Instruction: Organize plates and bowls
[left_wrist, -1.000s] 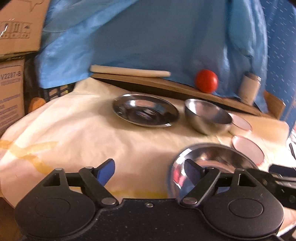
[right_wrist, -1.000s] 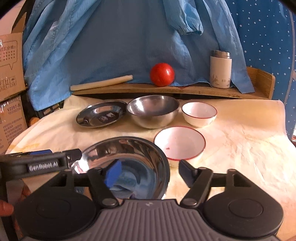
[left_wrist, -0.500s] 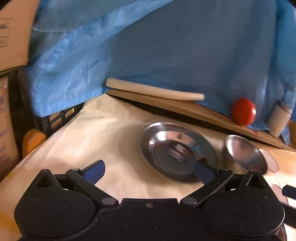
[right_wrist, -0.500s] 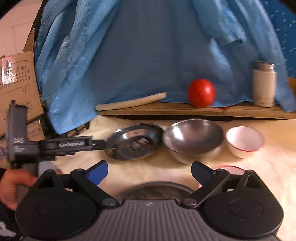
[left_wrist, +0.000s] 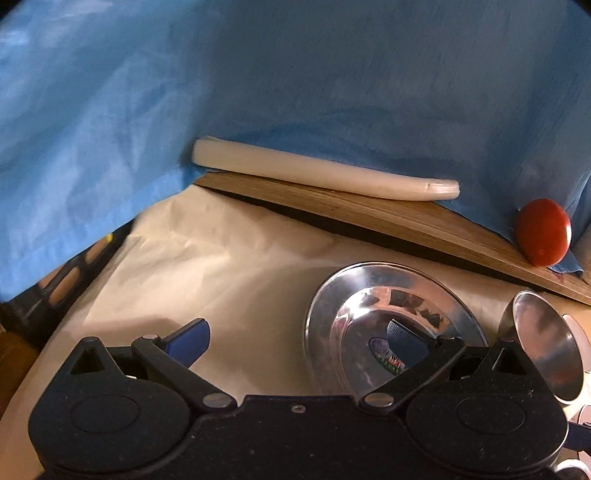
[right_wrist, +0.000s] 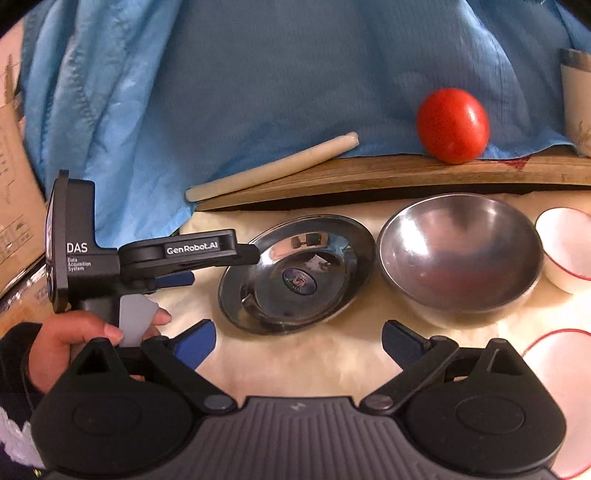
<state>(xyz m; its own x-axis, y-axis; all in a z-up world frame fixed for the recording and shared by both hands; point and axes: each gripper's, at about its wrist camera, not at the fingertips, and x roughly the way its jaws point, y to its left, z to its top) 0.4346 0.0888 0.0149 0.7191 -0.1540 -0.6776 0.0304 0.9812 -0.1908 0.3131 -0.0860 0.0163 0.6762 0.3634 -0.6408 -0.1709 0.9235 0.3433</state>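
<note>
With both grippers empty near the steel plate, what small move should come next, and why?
Probably ease the left gripper forward so its fingers straddle the near rim of the steel plate, then close. Both grippers are open and hold nothing; the left one already reaches the plate's left edge, while the right gripper sits short of it.

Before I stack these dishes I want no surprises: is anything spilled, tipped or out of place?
Nothing spilled or tipped. The steel plate and steel bowl sit upright on the cloth. The only oddities: a tomato and a pale stick lie loose on the wooden board behind them, where the tomato could roll.
</note>
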